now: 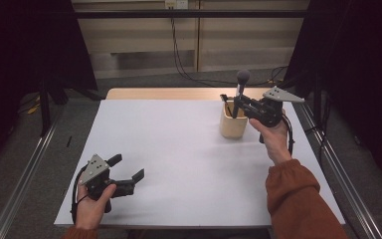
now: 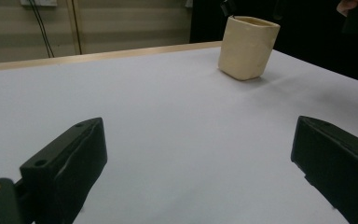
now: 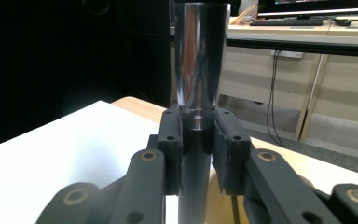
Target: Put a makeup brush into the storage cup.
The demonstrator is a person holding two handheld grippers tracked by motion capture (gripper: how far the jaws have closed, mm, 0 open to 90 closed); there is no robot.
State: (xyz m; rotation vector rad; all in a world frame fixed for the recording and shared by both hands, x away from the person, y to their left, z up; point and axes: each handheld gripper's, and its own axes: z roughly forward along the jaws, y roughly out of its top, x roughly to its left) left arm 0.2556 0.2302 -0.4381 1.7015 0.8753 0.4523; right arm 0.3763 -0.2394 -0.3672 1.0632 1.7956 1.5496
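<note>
At the near left of the white worktop (image 1: 179,149), the left gripper (image 1: 128,175) is resting low in the person's left hand (image 1: 92,206), its jaws spread wide with nothing between them, pointing toward the middle of the sheet. From its own view the cream-coloured holder (image 2: 247,46) is standing well apart, far and to the right.

Farther off, on the right, the right hand (image 1: 273,137) is holding the right gripper (image 1: 236,105) level above that holder (image 1: 233,124). Its jaws are pinching the shaft of a makeup brush (image 1: 240,89) just below the shiny metal ferrule (image 3: 200,60). The brush is standing nearly upright, grey bristle head up, its lower end reaching down toward the holder's mouth; whether the tip is already inside cannot be told.

The brush's long axis is lining up with the holder's opening directly beneath, so the coming move is probably a straight vertical one, and the right gripper is clearly the nearer one.
</note>
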